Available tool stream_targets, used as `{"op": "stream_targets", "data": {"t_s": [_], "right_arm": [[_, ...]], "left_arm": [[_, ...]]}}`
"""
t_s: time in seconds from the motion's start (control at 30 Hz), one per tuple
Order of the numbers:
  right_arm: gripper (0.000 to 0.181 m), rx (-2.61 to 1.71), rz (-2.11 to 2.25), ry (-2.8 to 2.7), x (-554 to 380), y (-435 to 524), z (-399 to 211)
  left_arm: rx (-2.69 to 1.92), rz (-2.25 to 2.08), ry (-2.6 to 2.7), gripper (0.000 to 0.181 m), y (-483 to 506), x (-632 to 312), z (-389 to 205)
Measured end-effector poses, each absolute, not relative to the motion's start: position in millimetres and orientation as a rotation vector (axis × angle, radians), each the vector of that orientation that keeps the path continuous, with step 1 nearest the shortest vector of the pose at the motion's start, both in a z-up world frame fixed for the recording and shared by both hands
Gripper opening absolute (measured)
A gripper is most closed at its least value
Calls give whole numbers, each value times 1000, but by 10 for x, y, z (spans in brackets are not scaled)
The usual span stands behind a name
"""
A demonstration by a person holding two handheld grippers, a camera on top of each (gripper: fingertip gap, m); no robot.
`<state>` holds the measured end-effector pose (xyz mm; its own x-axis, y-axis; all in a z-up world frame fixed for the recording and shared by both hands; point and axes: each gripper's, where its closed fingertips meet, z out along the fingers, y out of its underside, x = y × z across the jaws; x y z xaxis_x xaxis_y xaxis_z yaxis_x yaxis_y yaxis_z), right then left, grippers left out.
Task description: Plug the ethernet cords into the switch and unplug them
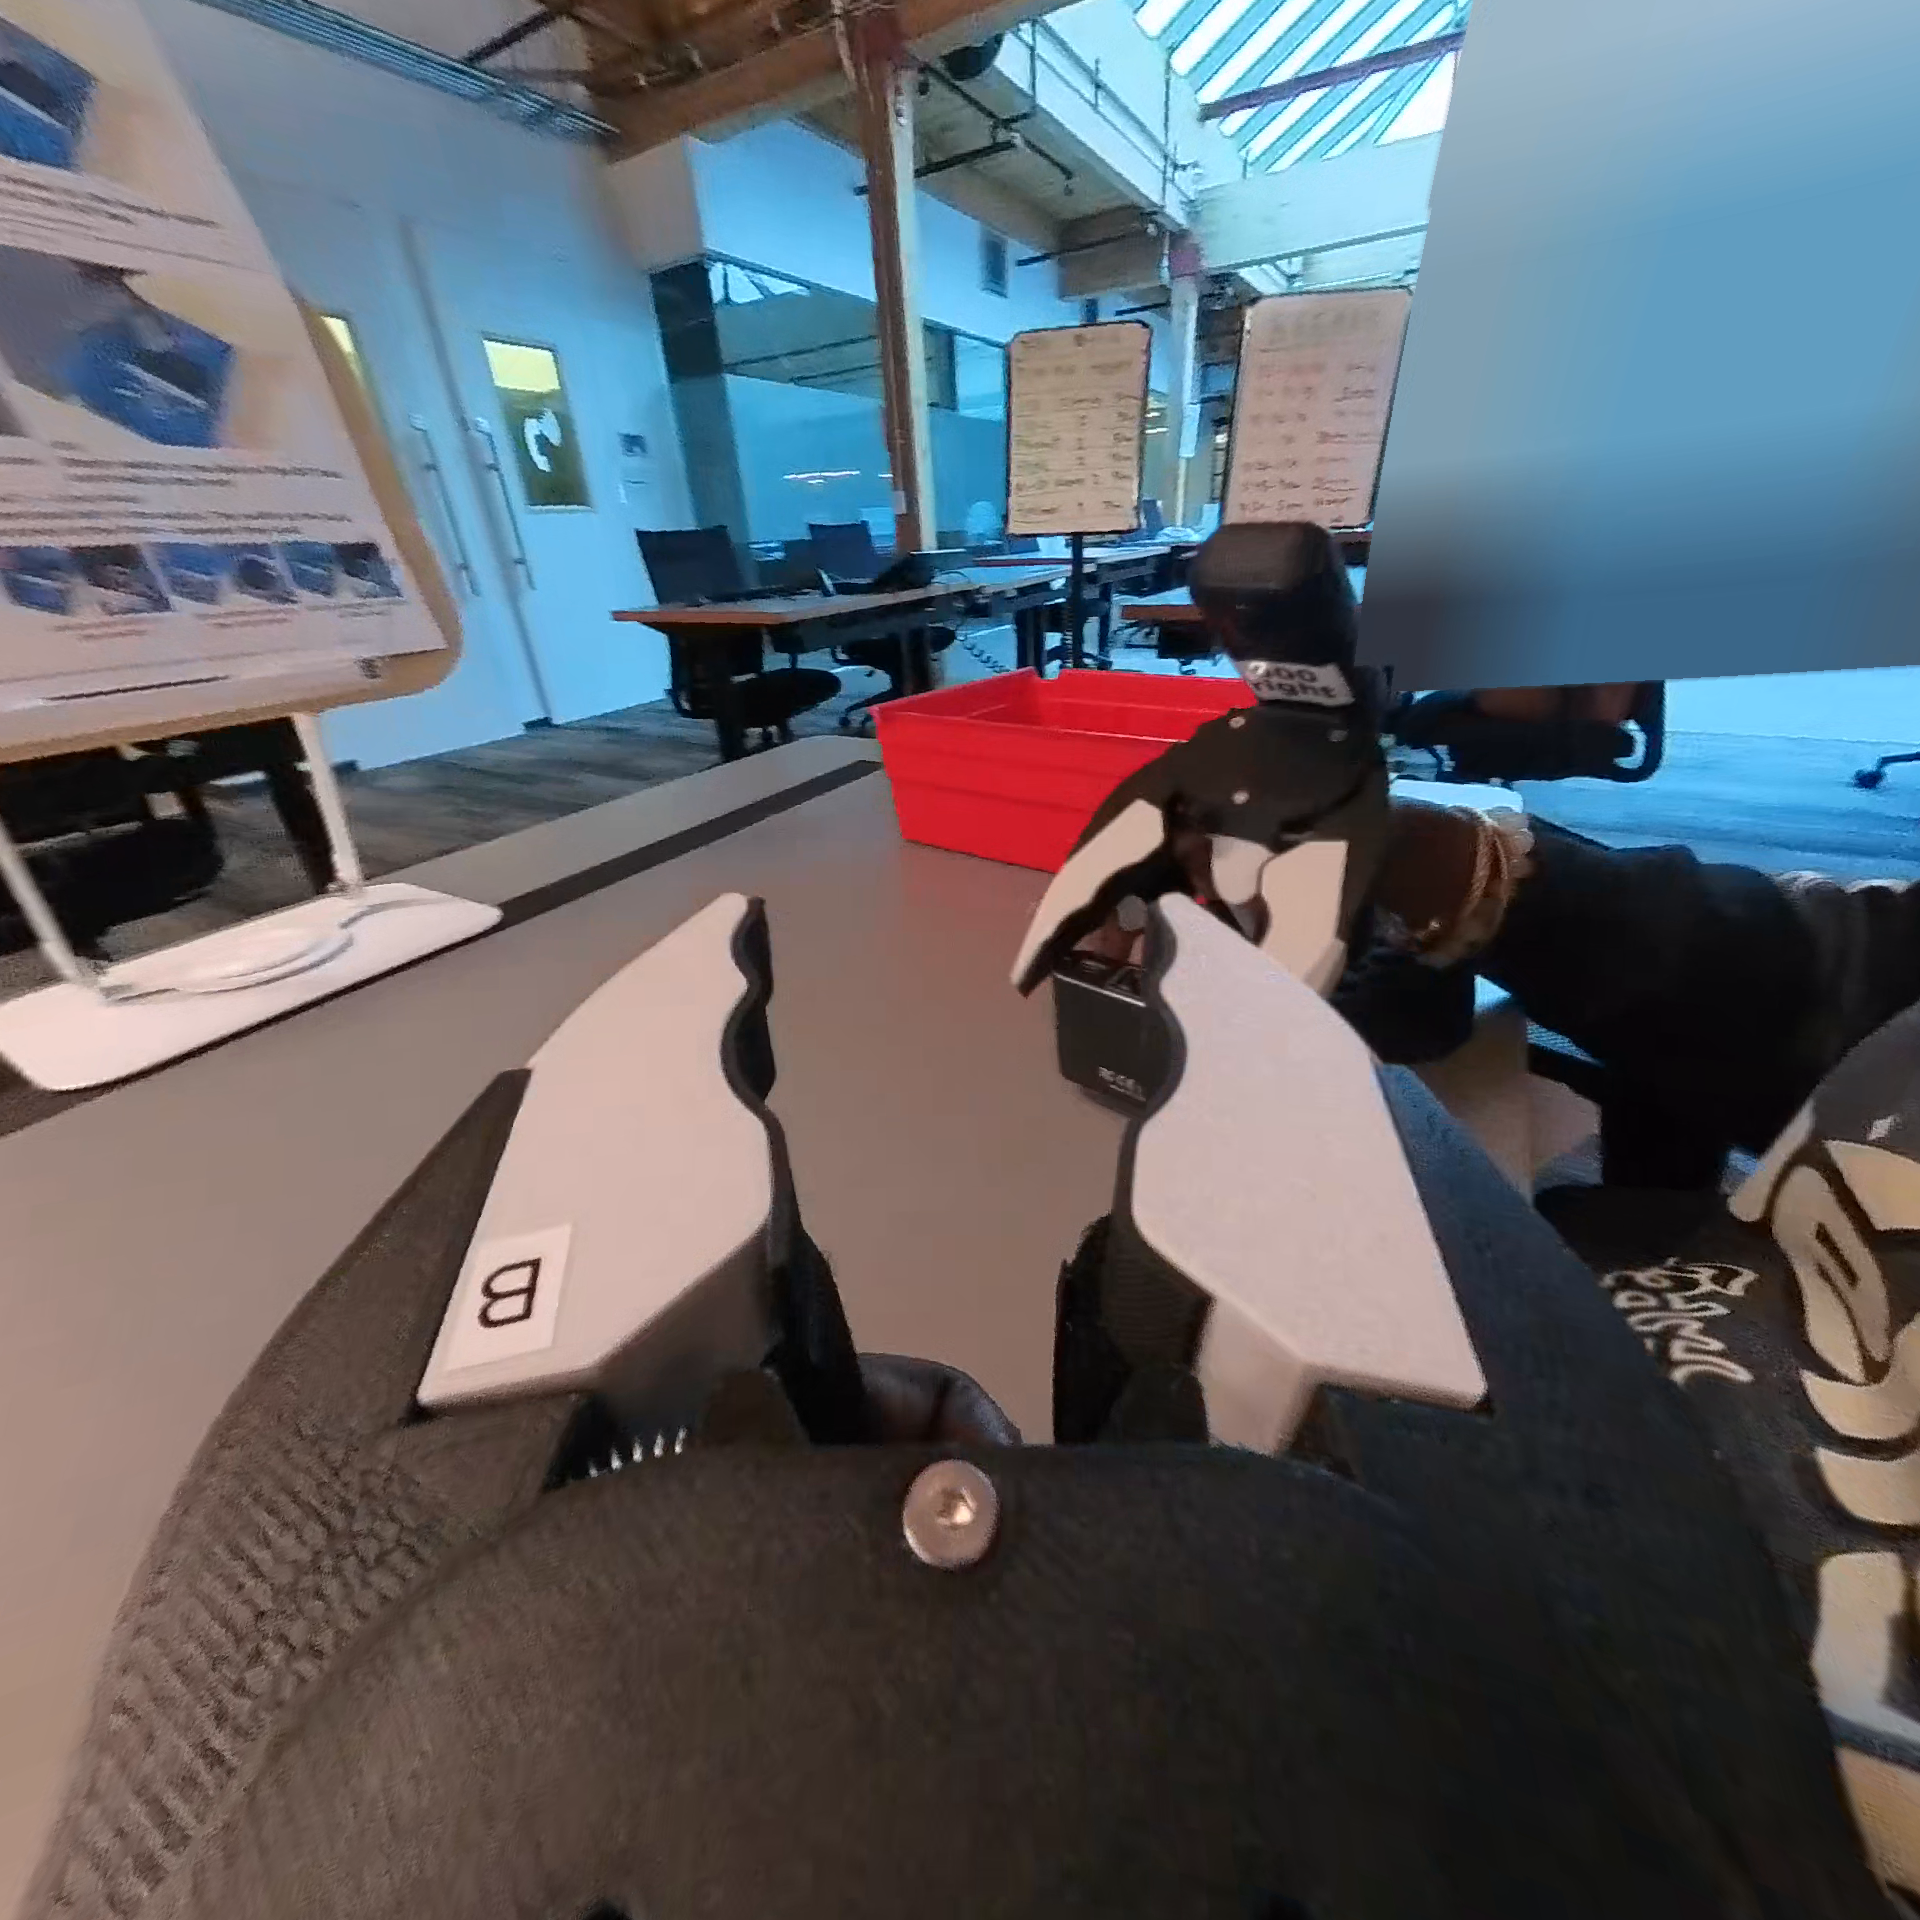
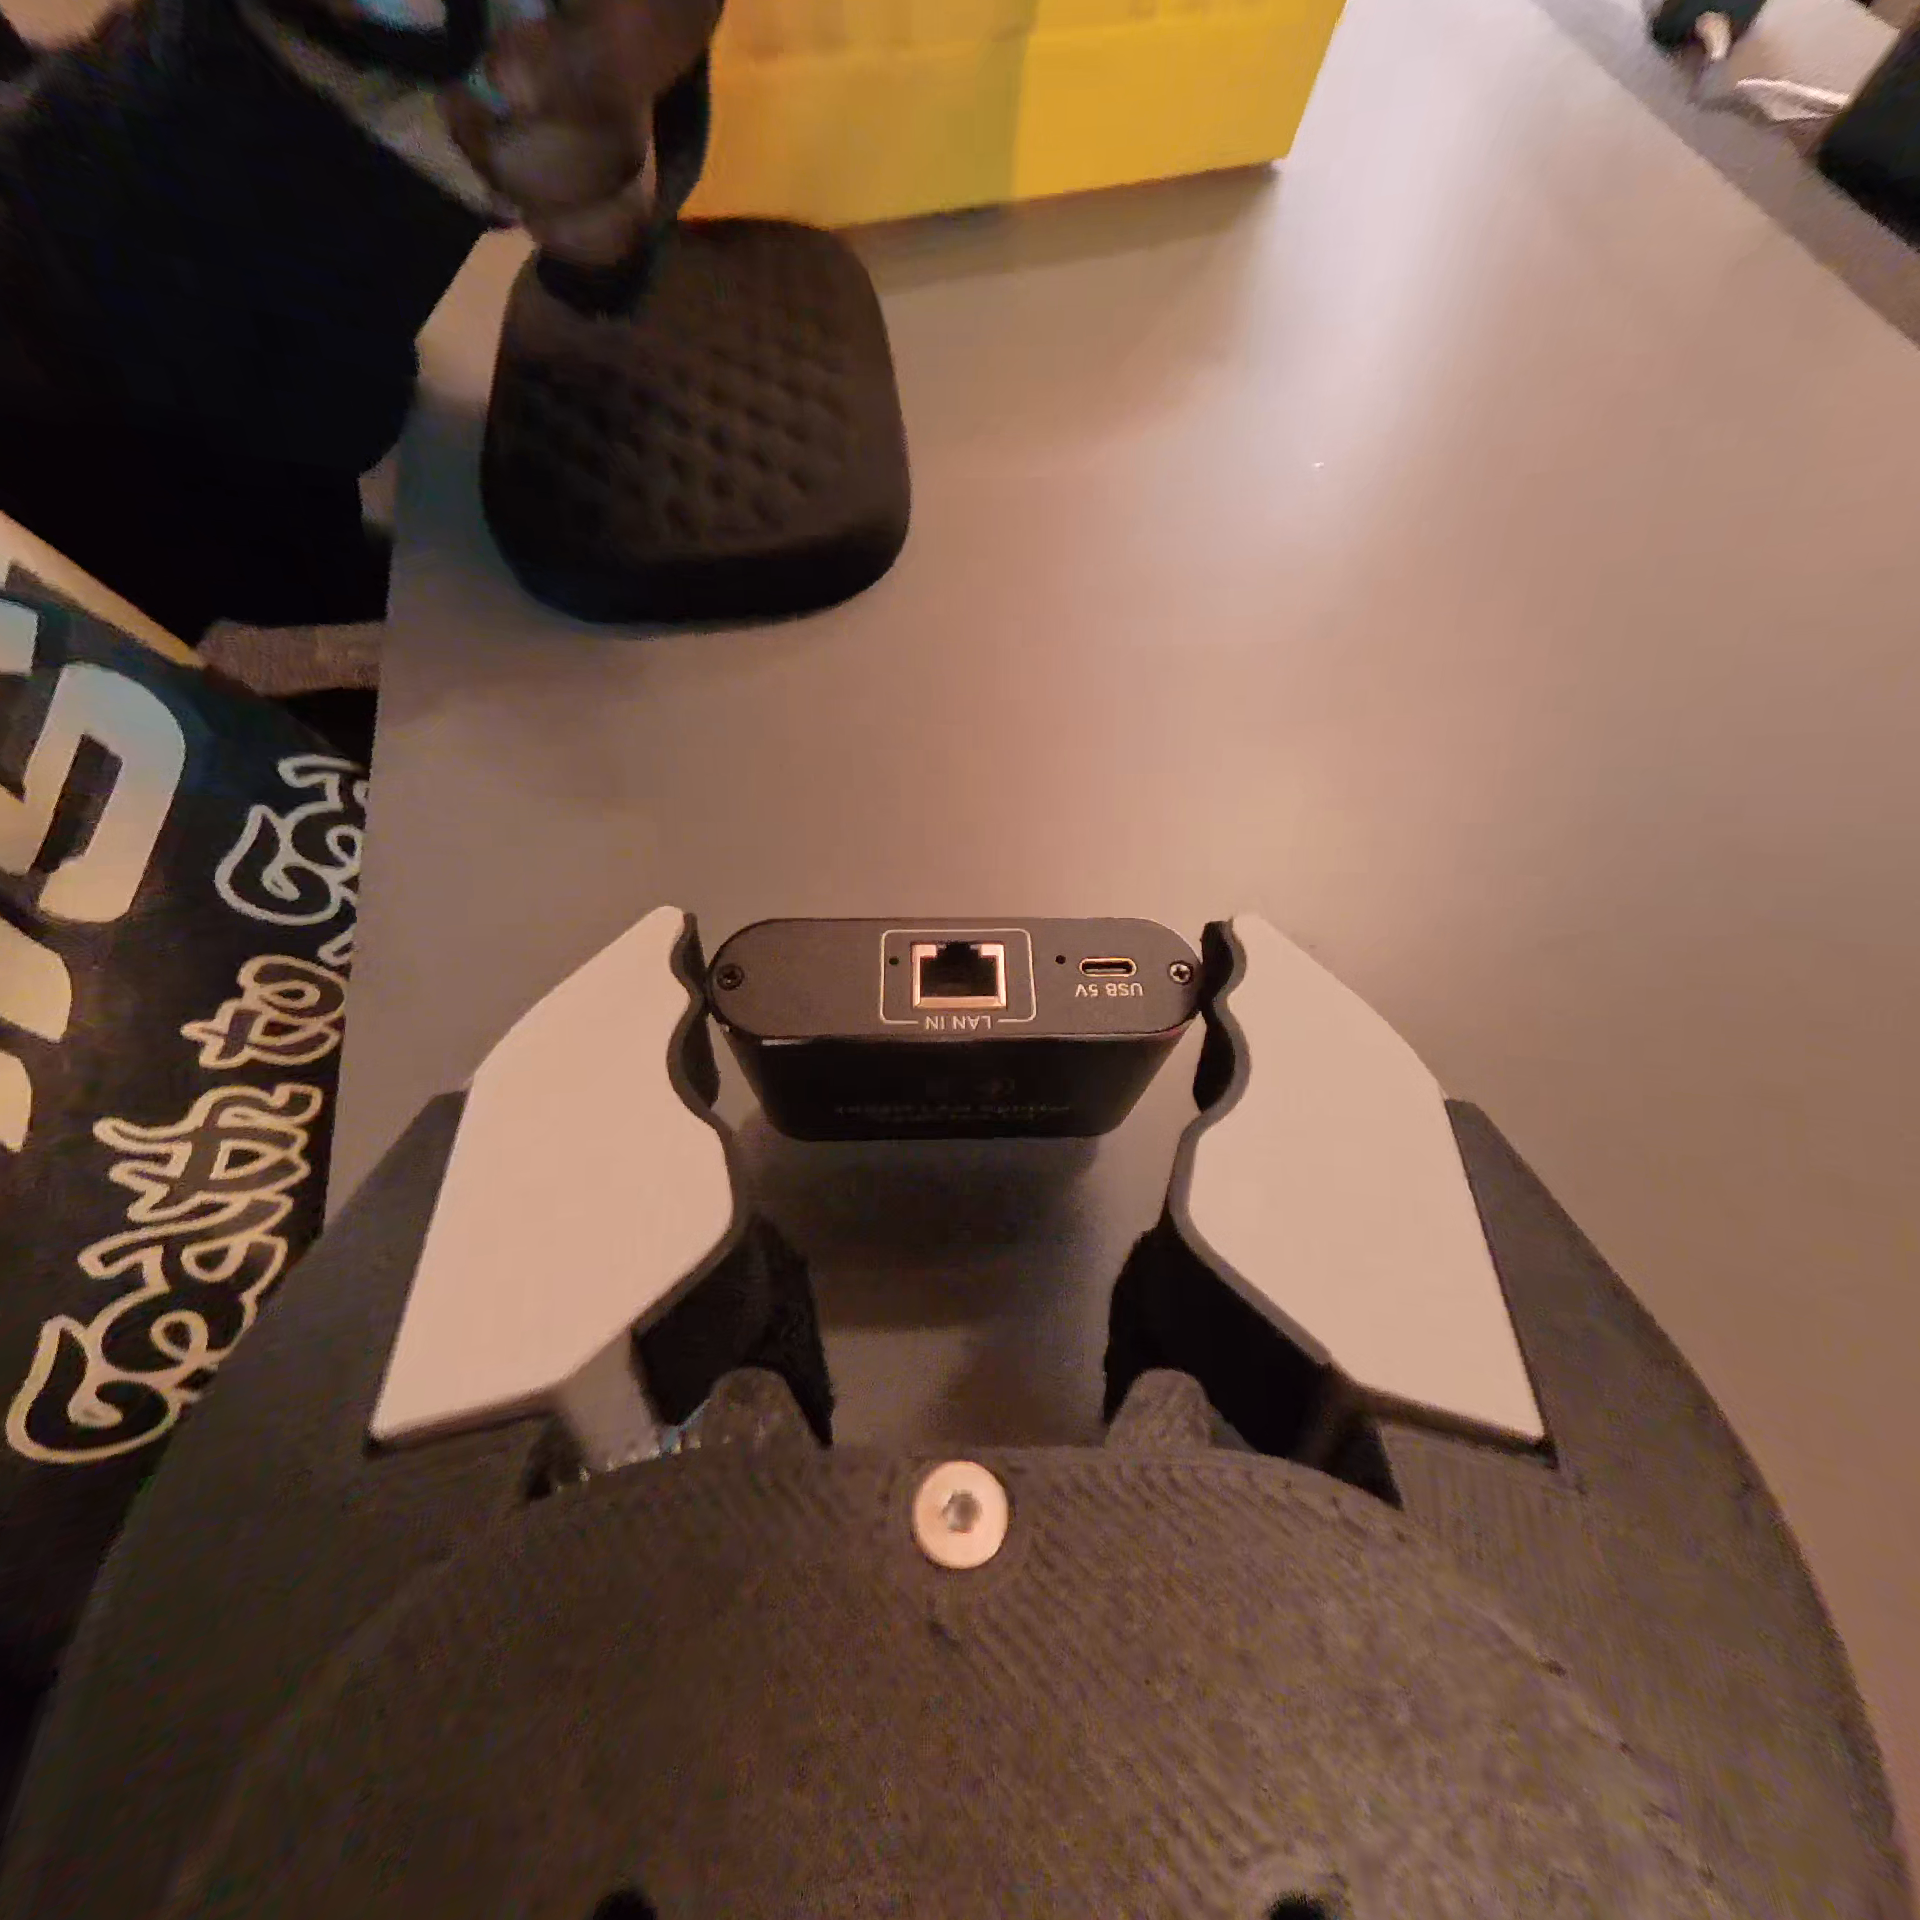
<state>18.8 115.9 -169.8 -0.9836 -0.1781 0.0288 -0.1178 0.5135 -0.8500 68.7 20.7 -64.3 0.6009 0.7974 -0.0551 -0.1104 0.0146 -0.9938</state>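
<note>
Jaws of the left gripper (image 1: 956, 987) stand apart with nothing between them, over the grey table (image 1: 260, 1195); past its right fingertip the right gripper (image 1: 1174, 935) points down onto the black switch (image 1: 1107, 1039), with a red bin (image 1: 997, 769) behind the switch. From the right wrist, the right gripper (image 2: 951, 971) clamps the switch (image 2: 951, 1023) by its two short ends, the port face turned to the camera, both ports empty; beyond the switch lie a black padded block (image 2: 691, 426) and a yellow bin (image 2: 997, 94).

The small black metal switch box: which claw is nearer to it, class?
Right. The right claw grips the small black metal switch box between its fingertips; the left claw sits open beside it, apart.
</note>
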Motion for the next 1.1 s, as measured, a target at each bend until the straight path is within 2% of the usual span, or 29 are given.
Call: {"op": "stream_targets", "data": {"t_s": [0.3, 0.33, 0.4, 0.53, 0.83, 1.0, 1.1], "right_arm": [[91, -451, -1355, 2751, 283, 1279, -1822], [94, -457, -1357, 2748, 278, 1289, -1818], [112, -470, -1430, 2706, 287, 1280, -1741], [130, -427, -1764, 2468, 292, 1236, -1384], [126, -196, -2025, 2196, 72, 1347, -1076], [124, -219, -2017, 2234, 91, 1328, -1110], [122, -198, -2014, 2238, 70, 1320, -1119]], "left_arm": [[-1381, 877, -642, 67, 50, 747, -551], [-1384, 881, -648, 68, 36, 743, -557], [-1378, 874, -672, 68, 1, 733, -558], [-1365, 727, -762, 73, -44, 739, -585], [-1165, 944, -917, 77, -730, 996, -126], [-1237, 1458, -1505, 67, -1922, 1235, -446], [-1336, 1420, -1774, 54, -2276, 1355, -841]]}}
